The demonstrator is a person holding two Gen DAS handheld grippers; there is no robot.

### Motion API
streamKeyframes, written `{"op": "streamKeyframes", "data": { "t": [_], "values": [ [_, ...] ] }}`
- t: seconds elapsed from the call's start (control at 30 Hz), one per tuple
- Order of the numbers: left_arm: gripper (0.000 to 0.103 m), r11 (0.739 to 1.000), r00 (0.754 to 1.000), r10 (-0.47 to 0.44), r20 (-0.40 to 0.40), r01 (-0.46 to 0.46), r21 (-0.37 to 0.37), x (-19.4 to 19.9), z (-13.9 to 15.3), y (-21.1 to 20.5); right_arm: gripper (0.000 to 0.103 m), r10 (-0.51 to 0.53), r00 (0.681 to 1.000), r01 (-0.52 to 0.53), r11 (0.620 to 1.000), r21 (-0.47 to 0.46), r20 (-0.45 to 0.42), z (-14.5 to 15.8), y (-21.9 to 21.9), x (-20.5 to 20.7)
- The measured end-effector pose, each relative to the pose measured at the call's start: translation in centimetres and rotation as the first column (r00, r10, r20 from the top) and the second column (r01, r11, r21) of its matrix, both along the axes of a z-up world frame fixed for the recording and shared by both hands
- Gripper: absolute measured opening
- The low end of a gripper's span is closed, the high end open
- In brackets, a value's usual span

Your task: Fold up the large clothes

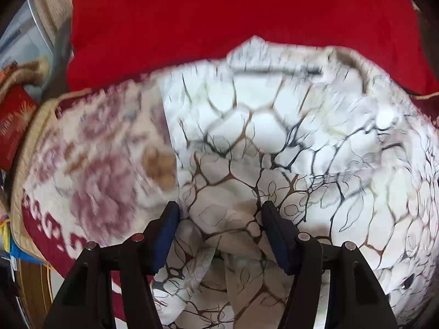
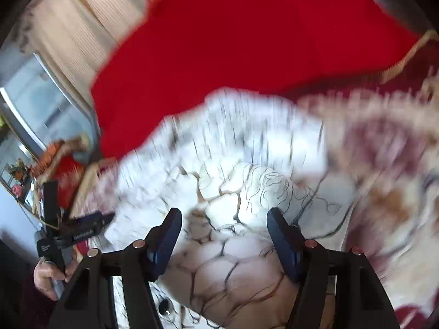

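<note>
Your right wrist view alone shows your left hand (image 2: 50, 274) at 8 o'clock, wrapped round the left gripper's (image 2: 82, 226) handle; that gripper's jaw gap is too blurred there to read. The left wrist view shows it sharper: left gripper (image 1: 221, 213) jaws apart, angled down over the white veined garment (image 1: 274, 142), nothing pinched. Right gripper (image 2: 223, 220) likewise gapes above the same garment (image 2: 233, 257). It lies on the floral blanket (image 1: 96, 164), red cloth (image 1: 219, 13) at 12 o'clock. Motion smears the edges.
</note>
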State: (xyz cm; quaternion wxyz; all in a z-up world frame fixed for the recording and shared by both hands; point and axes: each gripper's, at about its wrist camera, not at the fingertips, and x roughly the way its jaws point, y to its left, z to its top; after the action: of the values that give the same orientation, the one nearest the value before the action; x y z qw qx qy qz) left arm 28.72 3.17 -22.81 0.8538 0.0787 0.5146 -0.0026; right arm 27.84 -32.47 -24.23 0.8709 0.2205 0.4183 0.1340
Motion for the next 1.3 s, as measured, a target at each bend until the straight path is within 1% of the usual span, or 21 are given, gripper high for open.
{"op": "streamKeyframes", "data": {
  "t": [0.03,0.1,0.17,0.27,0.33,0.37,0.43,0.5,0.57,0.6,0.67,0.73,0.8,0.87,0.93,1.0,1.07,1.1,1.13,1.17,1.3],
  "values": [
    [0.063,1.000,1.000,0.001,0.005,-0.001,-0.002,-0.1,0.2,0.1,0.068,0.012,0.999,-0.013,0.999,-0.034,-0.035,-0.8,0.7,0.5],
    [0.063,1.000,1.000,0.002,0.023,-0.003,0.003,-0.3,1.2,0.1,0.068,0.006,1.000,-0.007,0.998,-0.065,-0.015,-0.4,1.1,0.3],
    [0.063,1.000,0.998,0.004,0.068,-0.003,-0.011,-0.6,2.9,0.2,0.068,-0.019,0.999,0.021,0.999,-0.041,0.048,0.8,0.6,-0.4],
    [0.063,0.999,0.991,-0.027,0.131,0.032,-0.033,-0.8,5.1,-1.0,0.068,-0.036,0.987,0.032,0.999,0.023,0.160,2.8,-0.3,-1.6],
    [0.063,0.997,0.983,-0.064,0.171,0.071,-0.035,-1.5,6.2,-2.5,0.068,-0.031,0.982,0.021,0.998,0.056,0.184,3.1,-0.7,-1.7],
    [0.063,0.995,0.980,-0.089,0.176,0.097,-0.034,-1.8,6.3,-3.6,0.068,-0.020,0.986,0.009,0.998,0.067,0.166,3.0,-0.6,-1.4],
    [0.063,0.991,0.982,-0.121,0.148,0.128,-0.043,-1.5,5.9,-4.9,0.068,-0.014,0.992,0.006,0.998,0.068,0.122,2.2,-0.4,-0.9],
    [0.063,0.990,0.988,-0.130,0.084,0.134,-0.042,-0.8,4.1,-6.0,0.067,0.000,1.000,-0.001,0.999,0.052,0.028,0.5,-0.2,0.1],
    [0.063,0.992,0.993,-0.122,-0.004,0.122,-0.037,0.1,1.6,-6.6,0.067,0.013,0.998,-0.010,0.999,0.050,-0.055,-1.1,-0.1,0.8],
    [0.064,0.993,0.993,-0.110,-0.031,0.108,-0.046,0.4,0.7,-6.6,0.067,0.012,0.998,-0.008,0.998,0.059,-0.064,-1.5,-0.2,0.9],
    [0.064,0.993,0.994,-0.104,-0.012,0.104,-0.062,0.1,0.8,-6.3,0.066,0.012,0.999,-0.009,0.998,0.061,-0.045,-1.1,-0.3,0.7],
    [0.064,0.993,0.994,-0.107,0.000,0.107,-0.054,-0.3,1.6,-6.1,0.067,0.000,1.000,0.001,0.997,0.076,-0.010,-0.6,-0.6,0.2],
    [0.064,0.993,0.994,-0.101,0.037,0.102,-0.053,-1.1,3.0,-5.7,0.067,-0.007,0.999,0.003,0.996,0.090,0.045,0.3,-0.9,-0.6],
    [0.064,0.993,0.992,-0.105,0.069,0.108,-0.044,-1.8,3.7,-5.5,0.068,-0.004,0.995,-0.007,0.993,0.116,0.099,1.3,-1.3,-1.4],
    [0.064,0.995,0.992,-0.094,0.086,0.096,-0.024,-2.5,4.0,-5.2,0.068,0.022,0.993,-0.040,0.987,0.155,0.116,1.7,-1.2,-1.8],
    [0.064,0.997,0.995,-0.081,0.065,0.082,-0.012,-2.9,3.4,-4.9,0.068,0.043,0.994,-0.057,0.986,0.155,0.098,1.7,-0.7,-1.7],
    [0.064,0.997,0.997,-0.072,0.018,0.073,-0.012,-2.6,1.9,-4.6,0.068,0.069,0.997,-0.074,0.990,0.121,0.044,0.9,0.4,-1.1],
    [0.065,0.997,0.997,-0.073,0.006,0.073,-0.006,-2.5,1.2,-4.7,0.068,0.083,0.997,-0.083,0.992,0.097,0.000,0.2,1.0,-0.8],
    [0.065,0.997,0.997,-0.076,0.012,0.075,0.005,-2.6,0.9,-4.8,0.068,0.089,0.995,-0.085,0.993,0.077,-0.049,-0.8,1.5,-0.4],
    [0.065,0.997,0.997,-0.078,0.027,0.077,0.020,-2.9,1.1,-5.0,0.068,0.085,0.994,-0.080,0.994,0.071,-0.066,-1.4,1.6,-0.3],
    [0.065,0.995,0.991,-0.093,0.094,0.090,0.040,-4.4,3.0,-5.3,0.068,0.066,0.998,-0.065,0.996,0.067,-0.015,-0.4,1.5,-1.2]
  ]
}}
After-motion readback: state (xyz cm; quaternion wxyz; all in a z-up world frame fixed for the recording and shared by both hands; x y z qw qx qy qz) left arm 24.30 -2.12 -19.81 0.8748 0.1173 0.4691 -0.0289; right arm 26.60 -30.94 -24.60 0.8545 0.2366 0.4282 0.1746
